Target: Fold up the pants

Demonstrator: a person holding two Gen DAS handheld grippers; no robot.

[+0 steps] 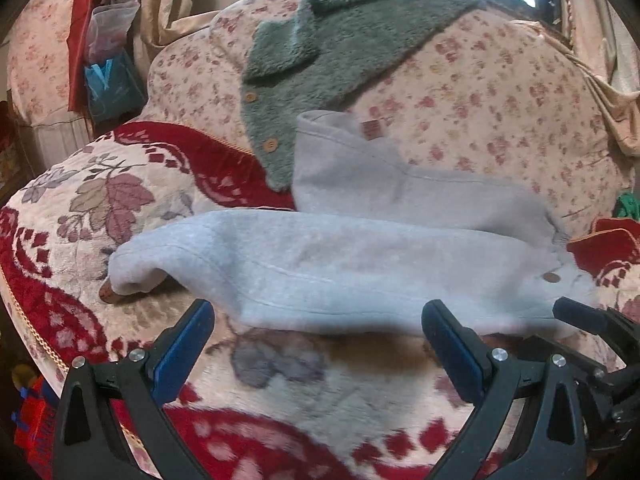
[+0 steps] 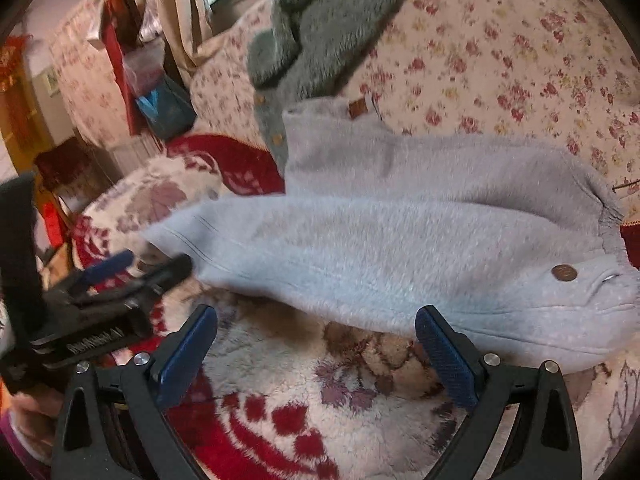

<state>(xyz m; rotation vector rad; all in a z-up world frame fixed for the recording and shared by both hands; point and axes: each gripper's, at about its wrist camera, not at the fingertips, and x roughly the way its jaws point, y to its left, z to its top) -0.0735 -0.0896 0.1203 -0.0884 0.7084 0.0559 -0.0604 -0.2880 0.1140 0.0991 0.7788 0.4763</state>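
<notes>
green fleece cardigan (image 1: 340,40), floral blanket (image 1: 80,208)

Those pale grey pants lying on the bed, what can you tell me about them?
The pants are pale grey and fleecy, spread sideways on the red patterned blanket. The two legs lie apart, cuffs leftward, the gathered waistband at the right with a brown button. A small brown tag sits on the far leg, which overlaps a green fuzzy garment. Neither gripper touches them.

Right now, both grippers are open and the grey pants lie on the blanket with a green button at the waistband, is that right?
Not quite: the button is brown, as the right wrist view shows. Otherwise yes: the left gripper and right gripper are open, and the pants lie on the blanket.
</notes>
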